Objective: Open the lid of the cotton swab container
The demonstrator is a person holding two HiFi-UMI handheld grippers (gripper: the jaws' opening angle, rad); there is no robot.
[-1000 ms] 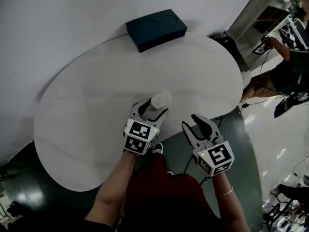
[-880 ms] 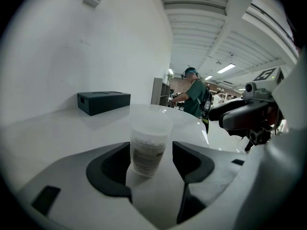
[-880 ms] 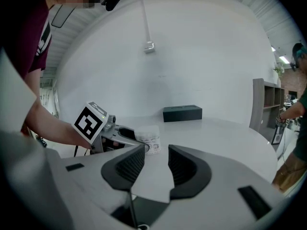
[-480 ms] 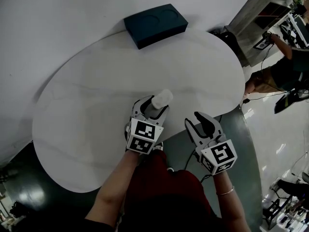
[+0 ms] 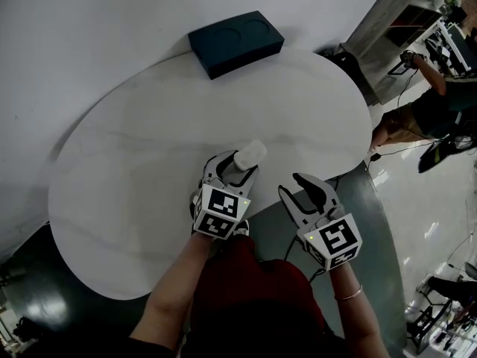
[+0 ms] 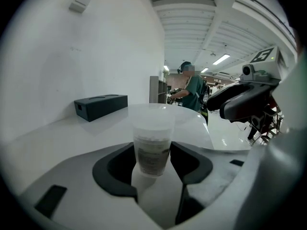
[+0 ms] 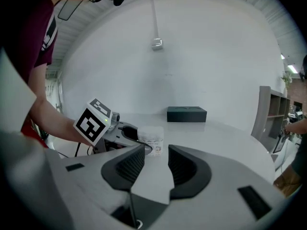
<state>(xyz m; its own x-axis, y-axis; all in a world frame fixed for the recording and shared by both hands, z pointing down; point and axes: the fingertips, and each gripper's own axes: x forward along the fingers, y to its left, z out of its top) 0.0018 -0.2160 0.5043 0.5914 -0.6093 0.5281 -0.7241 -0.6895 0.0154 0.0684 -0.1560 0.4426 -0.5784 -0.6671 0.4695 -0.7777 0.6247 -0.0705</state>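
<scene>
The cotton swab container [image 5: 248, 154] is a clear round tub with a white lid and a printed label. It stands near the front edge of the white oval table [image 5: 134, 148]. My left gripper [image 5: 232, 164] is shut on its lower body; in the left gripper view both dark pads [image 6: 120, 163] press the container [image 6: 153, 145] from either side, with the lid above them. My right gripper [image 5: 298, 187] hovers just right of it, beyond the table edge, jaws open and empty. The right gripper view looks between its open jaws [image 7: 156, 159] at the container [image 7: 152, 140].
A dark blue box [image 5: 236, 42] with two round recesses lies at the table's far edge against the white wall. A person [image 5: 428, 99] and grey shelving [image 5: 395, 28] are at the far right. Dark floor shows below the table's front edge.
</scene>
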